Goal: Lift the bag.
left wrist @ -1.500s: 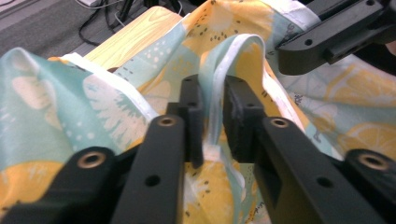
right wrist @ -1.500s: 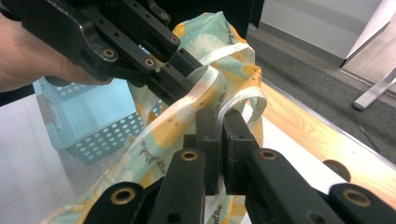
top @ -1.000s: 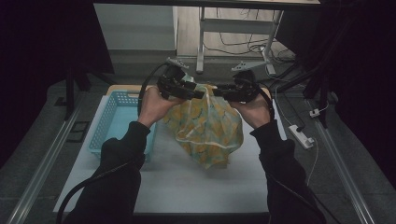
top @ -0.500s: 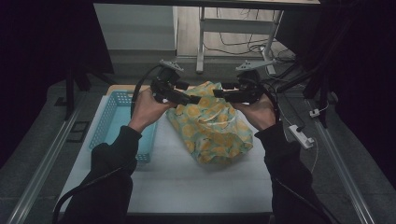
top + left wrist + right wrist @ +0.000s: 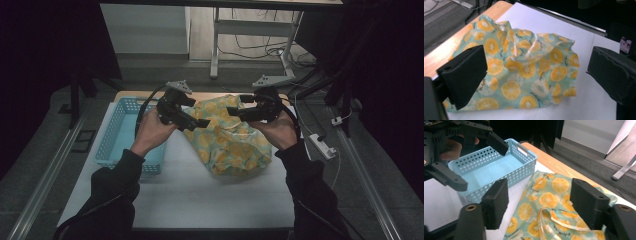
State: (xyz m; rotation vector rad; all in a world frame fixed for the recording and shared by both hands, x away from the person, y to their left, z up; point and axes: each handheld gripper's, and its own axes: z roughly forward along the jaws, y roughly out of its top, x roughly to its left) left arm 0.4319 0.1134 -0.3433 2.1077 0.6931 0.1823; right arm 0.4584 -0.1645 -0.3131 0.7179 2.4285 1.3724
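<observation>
From the high view, my left gripper (image 5: 202, 121) and my right gripper (image 5: 234, 111) hang over the far end of the fruit-print bag (image 5: 227, 140), which lies crumpled on the white bench (image 5: 200, 195). Its long axis runs from the far edge toward me, slanting to my right. The blue basket (image 5: 117, 145) sits just left of the bag, at the bench's left edge; bare white surface lies open between the bag and me.

In the left gripper view, my jaws stand spread wide, having just been opening, nothing pinched between them. The bag (image 5: 524, 72) rests below, its puckered mouth and pale drawstring turned up, a detail too small to read from above.

In the right gripper view, my jaws have also just been opening and hold nothing; the bag (image 5: 549, 202) lies beneath them. The basket (image 5: 496, 170) shows its empty inside and perforated walls, with my left gripper (image 5: 477, 157) over it.
</observation>
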